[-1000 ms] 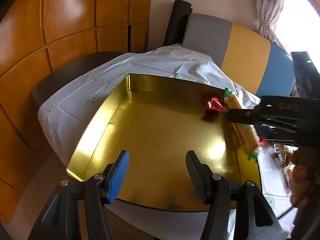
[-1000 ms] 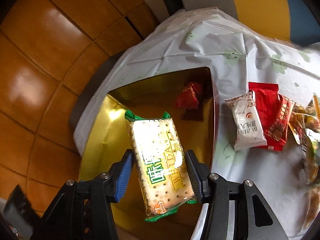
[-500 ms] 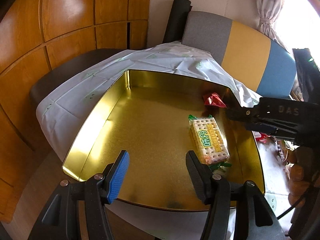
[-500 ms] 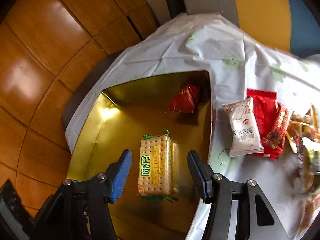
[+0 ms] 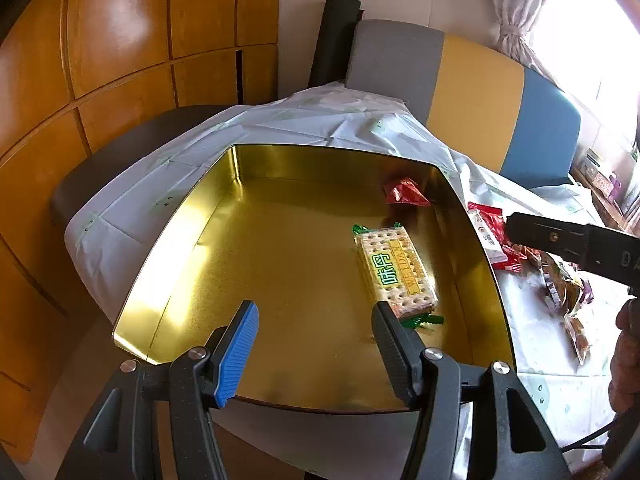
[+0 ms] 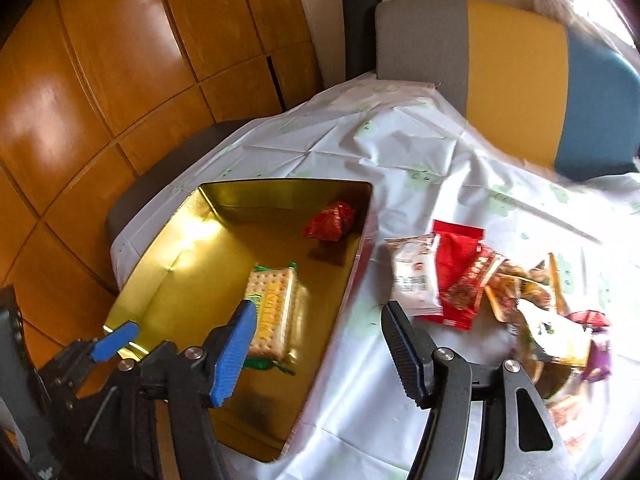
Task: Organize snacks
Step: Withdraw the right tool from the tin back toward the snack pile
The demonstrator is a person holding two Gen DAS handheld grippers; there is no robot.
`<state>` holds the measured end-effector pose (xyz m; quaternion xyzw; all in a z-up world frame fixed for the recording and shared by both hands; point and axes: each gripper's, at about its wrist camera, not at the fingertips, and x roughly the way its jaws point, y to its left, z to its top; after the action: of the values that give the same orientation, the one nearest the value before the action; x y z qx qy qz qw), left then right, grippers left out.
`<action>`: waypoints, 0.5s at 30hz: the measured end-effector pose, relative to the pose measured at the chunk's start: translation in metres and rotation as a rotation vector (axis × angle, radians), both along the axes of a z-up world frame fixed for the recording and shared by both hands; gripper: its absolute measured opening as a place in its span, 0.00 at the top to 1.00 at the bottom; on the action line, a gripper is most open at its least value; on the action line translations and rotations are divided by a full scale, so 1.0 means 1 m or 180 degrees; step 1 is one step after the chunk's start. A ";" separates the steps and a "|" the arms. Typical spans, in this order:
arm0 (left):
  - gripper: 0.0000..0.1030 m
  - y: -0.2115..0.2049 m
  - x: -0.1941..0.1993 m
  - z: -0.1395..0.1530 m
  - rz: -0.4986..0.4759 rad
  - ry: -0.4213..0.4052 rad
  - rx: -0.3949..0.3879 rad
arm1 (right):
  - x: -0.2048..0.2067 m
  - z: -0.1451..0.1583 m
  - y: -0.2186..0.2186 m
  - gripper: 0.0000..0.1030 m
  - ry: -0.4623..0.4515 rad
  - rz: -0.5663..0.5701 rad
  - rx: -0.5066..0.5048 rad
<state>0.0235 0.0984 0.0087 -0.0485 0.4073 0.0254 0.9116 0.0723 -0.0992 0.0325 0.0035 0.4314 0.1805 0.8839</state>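
Cracker pack (image 5: 396,270) released, now flat in gold tin (image 5: 192,216), lower right of left view, below red packet (image 5: 405,192); right gripper (image 6: 316,344) just opened wider, empty, swung toward remaining snacks (image 6: 460,280); left gripper (image 5: 316,344) apart, idle.

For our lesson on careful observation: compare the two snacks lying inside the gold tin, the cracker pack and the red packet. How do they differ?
The cracker pack is a long, flat rectangle, clear-wrapped with green ends; the red packet is smaller, crumpled and opaque red. The cracker pack lies near the middle of the gold tin's right side; the red packet sits in the far right corner. Both rest on the tin's floor, untouched by either gripper.
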 end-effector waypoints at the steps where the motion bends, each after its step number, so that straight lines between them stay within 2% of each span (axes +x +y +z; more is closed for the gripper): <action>1: 0.42 -0.001 0.000 0.000 -0.0009 -0.0001 0.0004 | -0.002 0.001 -0.003 0.36 -0.0006 -0.0007 -0.0002; 15: 0.42 -0.014 -0.003 0.001 -0.0111 0.0006 0.0040 | -0.016 0.007 -0.034 0.35 -0.0113 -0.0138 -0.0185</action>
<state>0.0206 0.0848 0.0101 -0.0356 0.4088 0.0121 0.9119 0.0565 -0.1334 0.0394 -0.0161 0.4205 0.1487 0.8949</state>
